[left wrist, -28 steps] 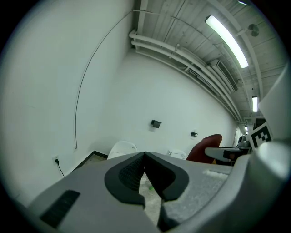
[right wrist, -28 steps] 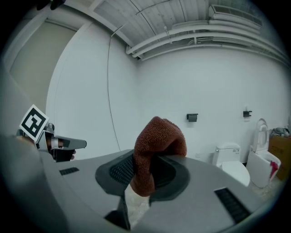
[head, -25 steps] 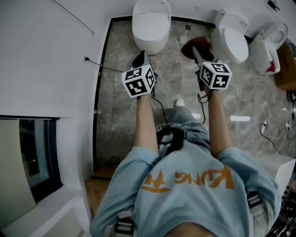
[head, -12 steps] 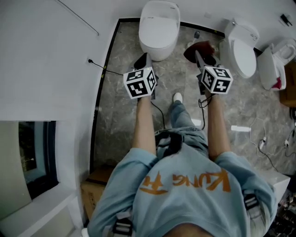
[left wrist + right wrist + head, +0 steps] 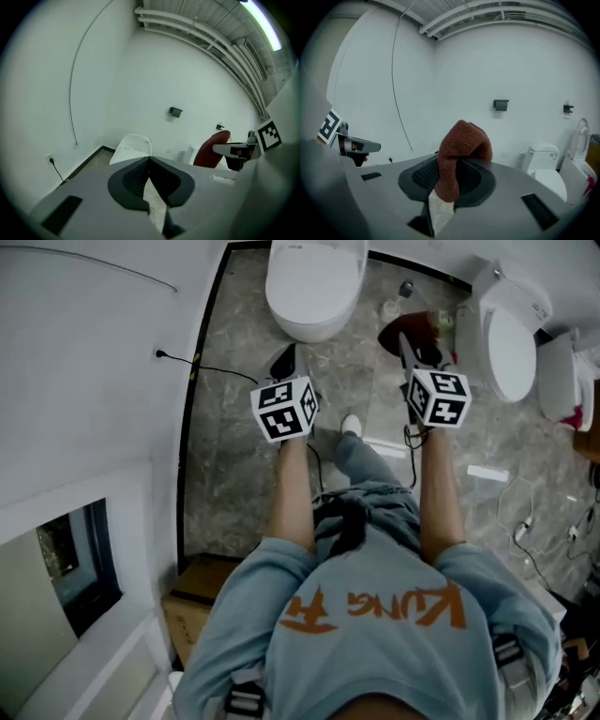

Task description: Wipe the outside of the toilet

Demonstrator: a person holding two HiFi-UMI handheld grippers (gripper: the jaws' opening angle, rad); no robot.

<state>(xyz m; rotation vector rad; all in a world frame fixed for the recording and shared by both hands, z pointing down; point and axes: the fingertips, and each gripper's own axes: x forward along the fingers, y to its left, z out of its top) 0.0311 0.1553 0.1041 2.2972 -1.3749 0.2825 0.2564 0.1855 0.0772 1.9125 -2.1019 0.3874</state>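
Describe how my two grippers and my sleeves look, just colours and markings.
The left gripper and right gripper each have a grey body, black ribbed fingers and a white cube with black square markers. A thin black cable hangs from the right one. The shirt is light blue, short-sleeved, with orange lettering.

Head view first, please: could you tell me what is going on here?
A person stands on a grey stone floor facing a white toilet with its lid down, a gripper in each hand. The right gripper is shut on a reddish-brown cloth, held in the air and touching no toilet. The left gripper is shut with nothing between its jaws. No wiping is under way yet.
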